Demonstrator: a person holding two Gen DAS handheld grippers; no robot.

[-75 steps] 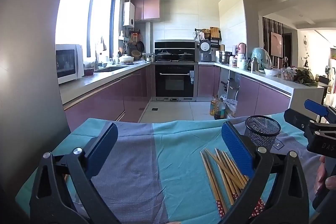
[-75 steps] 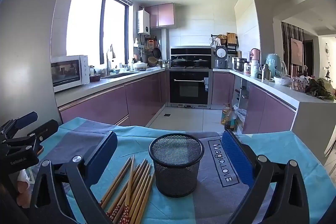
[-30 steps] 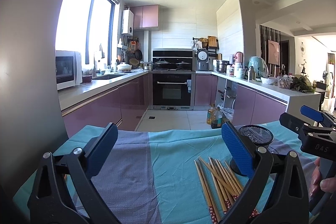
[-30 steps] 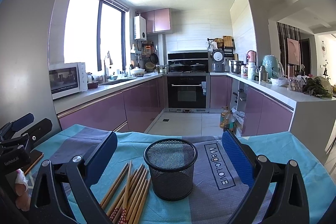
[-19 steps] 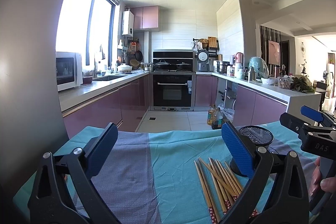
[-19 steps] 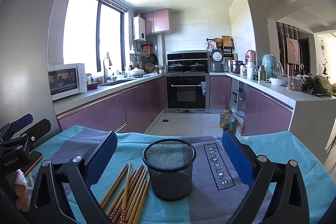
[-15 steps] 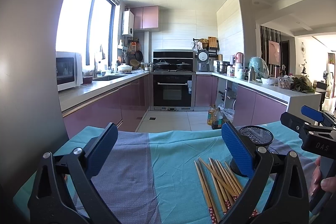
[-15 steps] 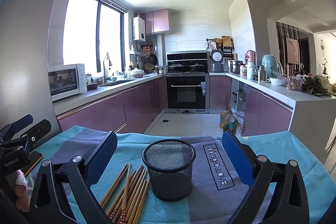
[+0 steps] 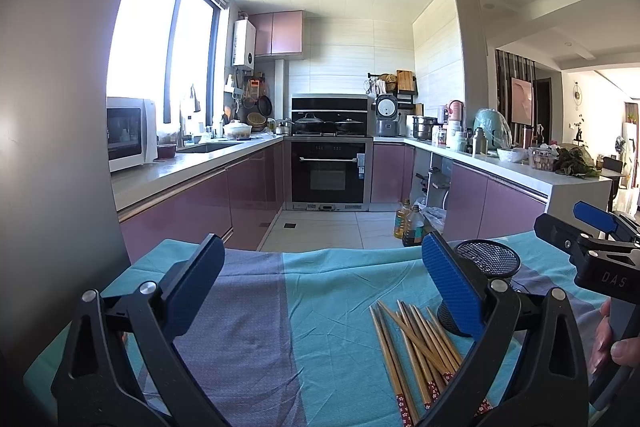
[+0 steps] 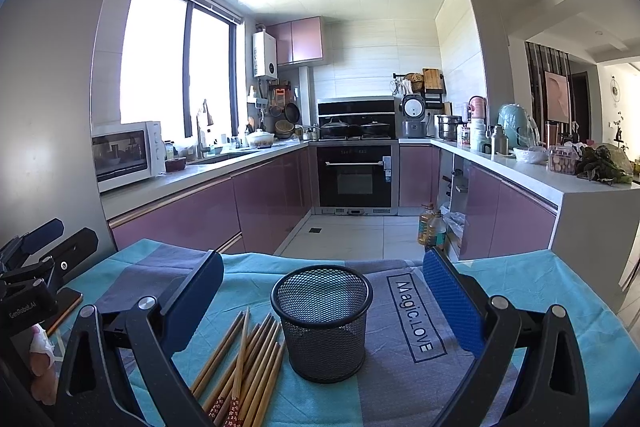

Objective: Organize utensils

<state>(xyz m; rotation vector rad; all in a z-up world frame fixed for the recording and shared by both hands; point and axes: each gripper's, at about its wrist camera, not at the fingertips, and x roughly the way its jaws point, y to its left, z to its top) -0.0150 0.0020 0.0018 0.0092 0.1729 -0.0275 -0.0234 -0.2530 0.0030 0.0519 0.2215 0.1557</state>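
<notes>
A loose pile of several wooden chopsticks (image 9: 416, 343) (image 10: 244, 359) lies on the teal and grey cloth (image 9: 320, 307) (image 10: 520, 287). Just to their right stands a black mesh cup (image 10: 322, 319) (image 9: 486, 261), upright and empty. My left gripper (image 9: 322, 285) is open above the cloth, the chopsticks under its right finger. My right gripper (image 10: 322, 297) is open too, with the mesh cup centred between its blue pads. Each gripper shows at the edge of the other's view: the right gripper (image 9: 592, 239), the left gripper (image 10: 40, 251).
The cloth-covered table ends at a far edge (image 10: 340, 259), with kitchen floor beyond. A phone-like slab (image 10: 66, 303) lies at the table's left side. A hand (image 9: 612, 343) holds the right tool's handle. Purple cabinets, an oven (image 10: 354, 177) and worktops fill the background.
Both grippers have dipped slightly since the earliest frames, so the cup and chopsticks sit lower and flatter in view. Over the last second almost nothing has moved. Both stay open.
</notes>
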